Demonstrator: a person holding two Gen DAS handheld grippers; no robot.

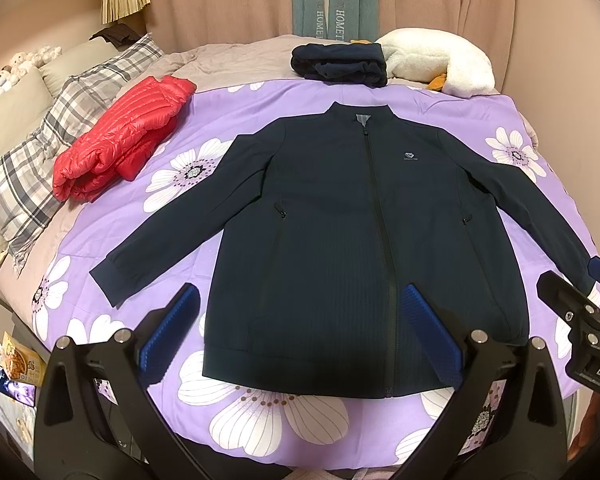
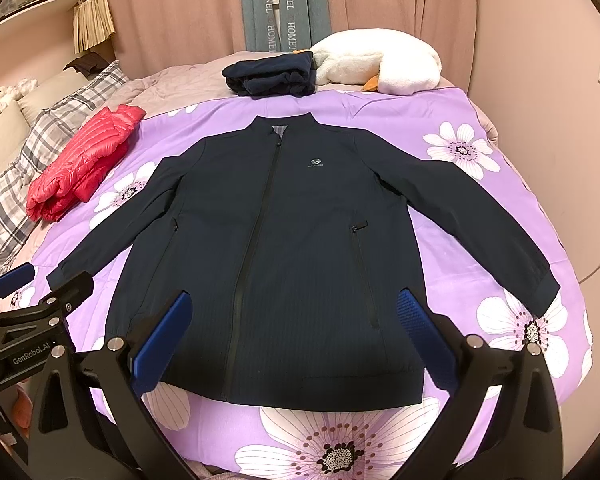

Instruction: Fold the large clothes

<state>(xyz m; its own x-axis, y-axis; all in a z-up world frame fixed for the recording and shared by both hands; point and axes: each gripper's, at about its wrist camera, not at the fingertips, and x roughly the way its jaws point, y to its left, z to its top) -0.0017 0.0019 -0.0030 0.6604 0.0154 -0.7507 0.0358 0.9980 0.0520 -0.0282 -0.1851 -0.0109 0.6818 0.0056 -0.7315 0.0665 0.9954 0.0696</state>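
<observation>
Purple cotton printed with big white flowers covers the bed [image 1: 236,120], and on this bedspread [image 2: 440,128] a navy jacket [image 1: 340,216] lies flat, face up, zipped closed, collar at the far side, hem toward the cameras, both sleeves angled outward and down. A grey logo [image 2: 314,165] sits on its chest.

The left hand-held gripper [image 1: 296,332] hovers above the hem with its blue-padded fingers [image 1: 168,328] spread wide, holding nothing; the hem lies between and just beyond them, left of the zip. The right hand-held gripper [image 2: 290,340] also stands wide open and empty over the hem, its blue pads [image 2: 424,336] spanning the jacket's front to the right of the zip. Each device shows at the edge of the other's view, near a sleeve cuff; whether it touches the cloth cannot be told.

Plaid pillows [image 1: 60,128] lie along the left side of the bed. A white plush toy [image 2: 376,66] rests at the far edge, touching a folded dark garment [image 1: 340,65]. A folded red puffer jacket [image 1: 128,132] lies left of the navy one, apart from its sleeve.
</observation>
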